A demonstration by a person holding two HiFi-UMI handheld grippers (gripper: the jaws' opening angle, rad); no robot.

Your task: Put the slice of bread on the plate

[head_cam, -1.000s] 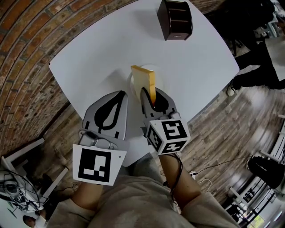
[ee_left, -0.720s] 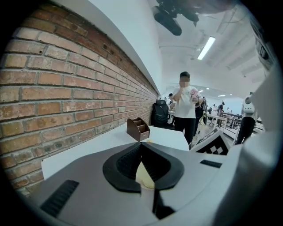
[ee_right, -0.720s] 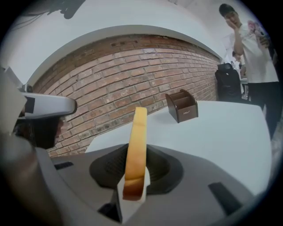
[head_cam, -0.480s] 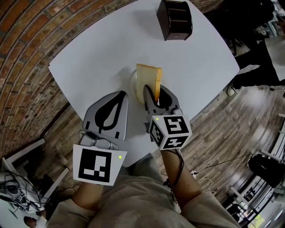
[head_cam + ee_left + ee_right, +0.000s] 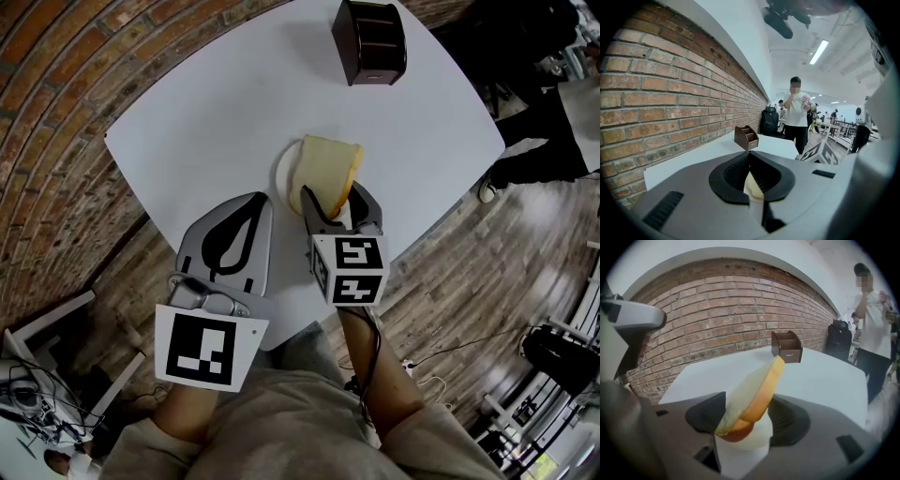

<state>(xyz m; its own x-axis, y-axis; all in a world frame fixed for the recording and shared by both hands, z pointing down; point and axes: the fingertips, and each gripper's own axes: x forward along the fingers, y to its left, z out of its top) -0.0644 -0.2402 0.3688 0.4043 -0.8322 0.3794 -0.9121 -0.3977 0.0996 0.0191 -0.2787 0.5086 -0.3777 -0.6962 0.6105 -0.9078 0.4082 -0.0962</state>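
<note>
Tabletop (image 5: 187, 122): bread (image 5: 328, 171) (tilted) seemingly on plate (image 5: 282, 175).

At centre frame, our right gripper (image 5: 335, 195) stood over the white plate (image 5: 281, 175). Its jaws had just been opening, and the slice of bread (image 5: 328, 169) leaned tilted between them. Our left gripper (image 5: 255, 199), jaws together, hung just beside it at lower left. A dark brown holder (image 5: 368, 42) sat near the top edge of the white table (image 5: 187, 103).

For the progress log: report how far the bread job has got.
Done: bread is over the plate. In hand: the right tool has just been opening its jaws, with the bread tilted between them. Still to do: bread lying flat, tool drawn clear.
</note>
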